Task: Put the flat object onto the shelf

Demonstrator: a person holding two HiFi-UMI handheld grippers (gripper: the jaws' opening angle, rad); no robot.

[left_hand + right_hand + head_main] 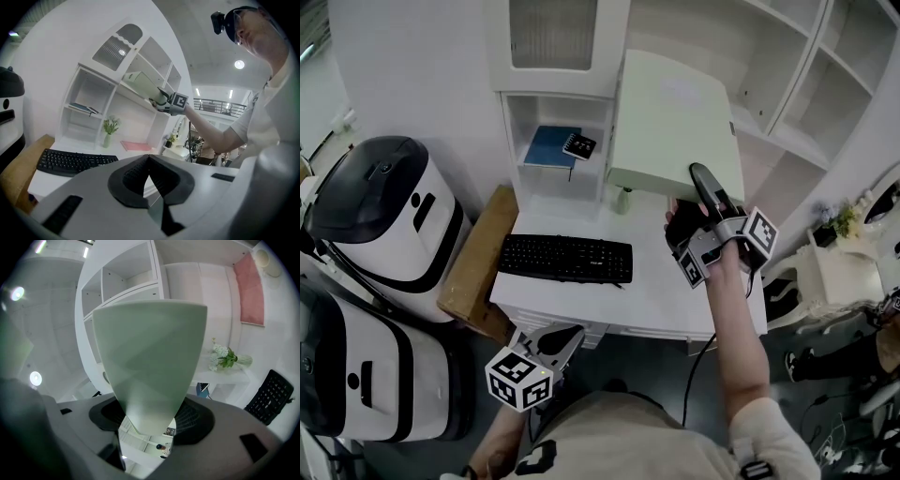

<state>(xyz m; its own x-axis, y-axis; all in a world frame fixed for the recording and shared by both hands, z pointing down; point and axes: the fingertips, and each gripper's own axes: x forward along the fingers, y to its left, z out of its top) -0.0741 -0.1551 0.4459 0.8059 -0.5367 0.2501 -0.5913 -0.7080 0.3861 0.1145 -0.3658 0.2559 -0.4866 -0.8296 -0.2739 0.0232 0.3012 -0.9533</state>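
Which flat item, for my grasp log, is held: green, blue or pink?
The pale green panel, clamped in the right hand-held gripper; the blue book and pink pad lie untouched.

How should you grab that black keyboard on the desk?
The keyboard lies flat on the white desk, thin and long. So probably grip its long near edge, about the middle, coming in low from the person's side. The jaws can fit over that edge, and a middle grip should keep it from tipping.
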